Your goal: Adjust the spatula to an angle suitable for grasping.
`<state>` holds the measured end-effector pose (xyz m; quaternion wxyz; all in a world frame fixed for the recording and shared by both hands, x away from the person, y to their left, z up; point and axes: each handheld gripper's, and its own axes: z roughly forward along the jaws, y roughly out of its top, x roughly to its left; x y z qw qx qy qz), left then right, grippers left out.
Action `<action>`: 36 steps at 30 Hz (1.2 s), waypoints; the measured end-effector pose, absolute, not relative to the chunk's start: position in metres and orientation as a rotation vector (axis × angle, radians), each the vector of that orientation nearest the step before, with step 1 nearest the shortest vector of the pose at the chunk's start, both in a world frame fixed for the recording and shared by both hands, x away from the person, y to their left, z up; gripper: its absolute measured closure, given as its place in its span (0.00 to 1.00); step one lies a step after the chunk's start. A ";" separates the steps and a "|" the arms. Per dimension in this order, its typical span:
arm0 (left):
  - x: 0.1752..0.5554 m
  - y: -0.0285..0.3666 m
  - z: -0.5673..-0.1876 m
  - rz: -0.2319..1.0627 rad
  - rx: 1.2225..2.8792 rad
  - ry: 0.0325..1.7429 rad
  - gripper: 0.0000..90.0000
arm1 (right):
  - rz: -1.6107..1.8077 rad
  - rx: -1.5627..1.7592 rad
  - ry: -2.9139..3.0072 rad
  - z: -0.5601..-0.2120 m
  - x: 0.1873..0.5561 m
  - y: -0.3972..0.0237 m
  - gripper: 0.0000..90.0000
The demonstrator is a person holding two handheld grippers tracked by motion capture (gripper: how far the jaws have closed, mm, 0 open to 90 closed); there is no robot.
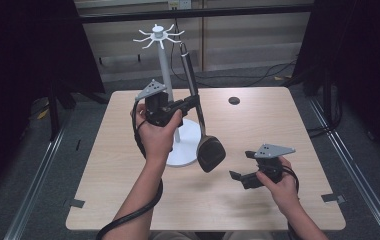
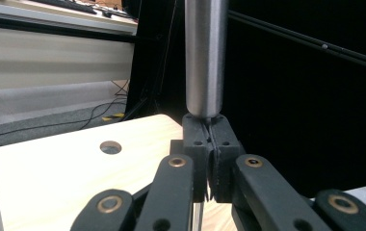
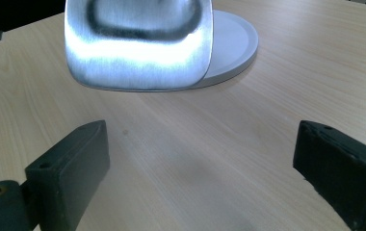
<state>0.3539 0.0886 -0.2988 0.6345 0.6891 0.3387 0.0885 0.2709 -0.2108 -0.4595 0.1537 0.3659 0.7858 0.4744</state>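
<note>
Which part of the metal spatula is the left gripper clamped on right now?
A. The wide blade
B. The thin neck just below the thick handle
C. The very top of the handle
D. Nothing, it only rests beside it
B: in the left gripper view the left gripper has its jaws shut on the thin neck right under the thick handle of the spatula, with the blade hanging low above the table.

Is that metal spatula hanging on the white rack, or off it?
Off it: the spatula is clamped in the left gripper, beside the rack.
</note>
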 end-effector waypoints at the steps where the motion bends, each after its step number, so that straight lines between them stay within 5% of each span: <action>1: 0.355 0.088 -0.298 0.201 1.573 0.774 0.98 | 1.362 1.050 2.254 -0.459 0.271 -0.211 0.06; 36: 0.367 0.098 -0.304 0.263 1.572 0.825 0.98 | 1.381 1.039 2.270 -0.460 0.275 -0.206 0.06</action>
